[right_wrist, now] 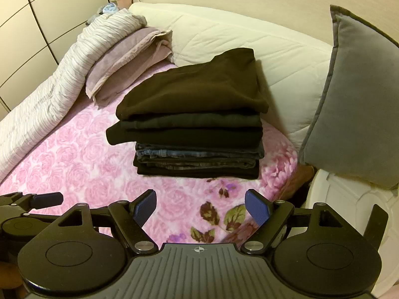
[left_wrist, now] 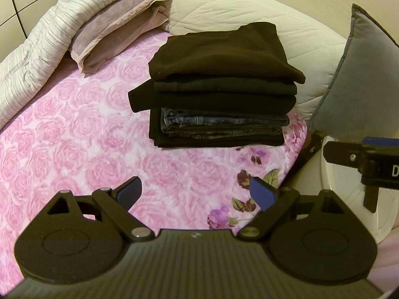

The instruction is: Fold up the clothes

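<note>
Left wrist view: the stack (left_wrist: 222, 87) of folded clothes sits mid-frame on the pink bedspread (left_wrist: 74, 129), squared up as if finished. The left gripper (left_wrist: 195, 194) gapes wide and empty at bottom; likewise the right gripper (right_wrist: 200, 209). Lower garments show only edges, and no unfolded garment is visible.

One stack of folded dark clothes (left_wrist: 222, 84) sits on the pink rose-patterned bedspread (left_wrist: 74, 137); about six layers show, the exact number unclear. On that bedspread: one mauve pillow (left_wrist: 117, 27), one striped crumpled duvet (left_wrist: 37, 49). Beside it: one grey cushion (left_wrist: 354, 79).
</note>
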Available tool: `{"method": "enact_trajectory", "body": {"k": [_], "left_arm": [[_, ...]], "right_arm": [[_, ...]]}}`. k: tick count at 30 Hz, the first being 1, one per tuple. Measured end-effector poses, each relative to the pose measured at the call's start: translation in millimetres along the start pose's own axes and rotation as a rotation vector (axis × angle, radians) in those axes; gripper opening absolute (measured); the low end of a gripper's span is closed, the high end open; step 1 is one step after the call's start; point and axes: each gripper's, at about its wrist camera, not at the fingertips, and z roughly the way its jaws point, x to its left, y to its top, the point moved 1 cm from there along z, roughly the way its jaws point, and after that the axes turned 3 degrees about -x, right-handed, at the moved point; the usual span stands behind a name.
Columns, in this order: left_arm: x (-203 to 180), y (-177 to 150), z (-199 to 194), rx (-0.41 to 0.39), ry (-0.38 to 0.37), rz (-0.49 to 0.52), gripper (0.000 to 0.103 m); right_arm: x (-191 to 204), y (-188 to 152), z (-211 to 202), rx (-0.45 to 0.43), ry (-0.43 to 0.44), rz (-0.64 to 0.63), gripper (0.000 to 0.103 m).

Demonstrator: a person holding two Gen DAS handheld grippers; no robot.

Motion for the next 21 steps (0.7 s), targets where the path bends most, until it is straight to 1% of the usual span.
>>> {"method": "enact_trajectory", "body": {"k": [14,21], "left_arm": [[-2.0,2.2,0.8,-0.003,0.000,0.006,0.092],[-5.2,1.8,-1.4,-0.020,0.017,0.023,0.092]], "right_arm": [[-1.3,1.0,0.7,0.002,0.000,0.004,0.081],[-2.4,0.2,0.3,0.002,-0.003,0.005,0.081]]}}
